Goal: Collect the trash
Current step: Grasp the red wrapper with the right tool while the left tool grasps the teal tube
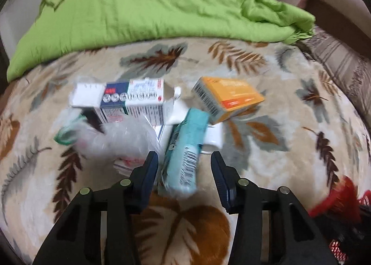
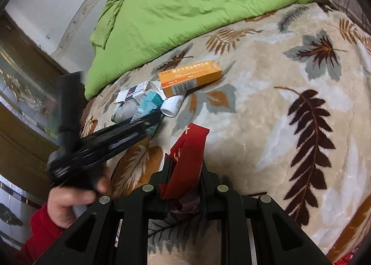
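Note:
A pile of trash lies on the leaf-patterned blanket (image 1: 289,112). It holds a teal box (image 1: 185,149), an orange box (image 1: 228,98), a blue-and-white box (image 1: 129,98), a white roll (image 1: 212,136) and crumpled clear plastic (image 1: 116,140). My left gripper (image 1: 184,165) is open, its fingers on either side of the teal box's near end. My right gripper (image 2: 184,170) is shut on a red bag (image 2: 189,153), held above the blanket. The pile also shows in the right wrist view, with the orange box (image 2: 190,77) and teal box (image 2: 148,105). The left gripper (image 2: 148,121) reaches into it.
A green quilt (image 1: 150,5) is bunched along the far side of the bed. A striped pillow (image 1: 343,63) lies at the right. The red bag (image 1: 336,200) shows at the left view's lower right. A wooden door (image 2: 25,84) stands left of the bed.

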### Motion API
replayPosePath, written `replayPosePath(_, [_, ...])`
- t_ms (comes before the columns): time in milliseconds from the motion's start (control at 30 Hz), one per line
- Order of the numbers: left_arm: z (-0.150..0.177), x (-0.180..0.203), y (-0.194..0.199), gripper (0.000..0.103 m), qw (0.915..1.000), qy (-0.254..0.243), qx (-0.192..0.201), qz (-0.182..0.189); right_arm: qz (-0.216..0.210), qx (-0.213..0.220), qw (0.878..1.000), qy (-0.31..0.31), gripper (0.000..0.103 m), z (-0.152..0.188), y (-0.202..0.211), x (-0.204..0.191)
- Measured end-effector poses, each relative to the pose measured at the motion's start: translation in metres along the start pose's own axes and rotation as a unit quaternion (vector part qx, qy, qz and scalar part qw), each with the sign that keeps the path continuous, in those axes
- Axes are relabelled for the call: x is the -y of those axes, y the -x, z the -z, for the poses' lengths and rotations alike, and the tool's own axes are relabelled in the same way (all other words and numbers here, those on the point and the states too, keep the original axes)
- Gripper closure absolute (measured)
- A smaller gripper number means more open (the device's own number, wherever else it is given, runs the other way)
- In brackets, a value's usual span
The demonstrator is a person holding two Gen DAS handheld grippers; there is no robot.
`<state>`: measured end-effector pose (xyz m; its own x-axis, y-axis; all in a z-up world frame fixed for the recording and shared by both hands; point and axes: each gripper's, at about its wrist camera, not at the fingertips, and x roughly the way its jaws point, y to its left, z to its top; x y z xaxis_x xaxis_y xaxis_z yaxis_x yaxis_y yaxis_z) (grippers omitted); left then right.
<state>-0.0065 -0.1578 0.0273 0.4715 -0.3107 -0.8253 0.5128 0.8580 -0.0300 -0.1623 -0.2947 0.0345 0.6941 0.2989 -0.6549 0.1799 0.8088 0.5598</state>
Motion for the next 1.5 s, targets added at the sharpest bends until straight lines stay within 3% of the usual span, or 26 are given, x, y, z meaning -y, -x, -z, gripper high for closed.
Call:
replayPosePath(133, [0.004, -0.003, 0.001, 0.085, 0.9999, 0.007, 0.009, 0.001, -0.002, 0.009, 1.000, -0.002, 0.082, 0.000, 0.000, 0.000])
replayPosePath(500, [0.074, -0.012, 0.076, 0.086, 0.9956, 0.054, 0.050, 0.058, 0.032, 0.035, 0.998, 0.041, 0.082, 0.006, 0.011, -0.018])
replayPosePath(800, [0.130, -0.016, 0.129, 0.086, 0.9893, 0.084, 0.118, 0.017, 0.052, 0.061, 0.990, 0.114, 0.082, 0.024, 0.021, -0.051])
replayPosePath(1067, [0.133, -0.020, 0.127, 0.086, 0.9876, 0.091, 0.127, 0.016, 0.048, 0.062, 0.984, 0.159, 0.082, 0.042, 0.022, -0.073])
replayPosePath(1500, [0.134, -0.026, 0.126, 0.086, 0.9861, 0.103, 0.127, 0.031, 0.038, 0.048, 0.988, 0.141, 0.082, 0.038, 0.017, -0.065])
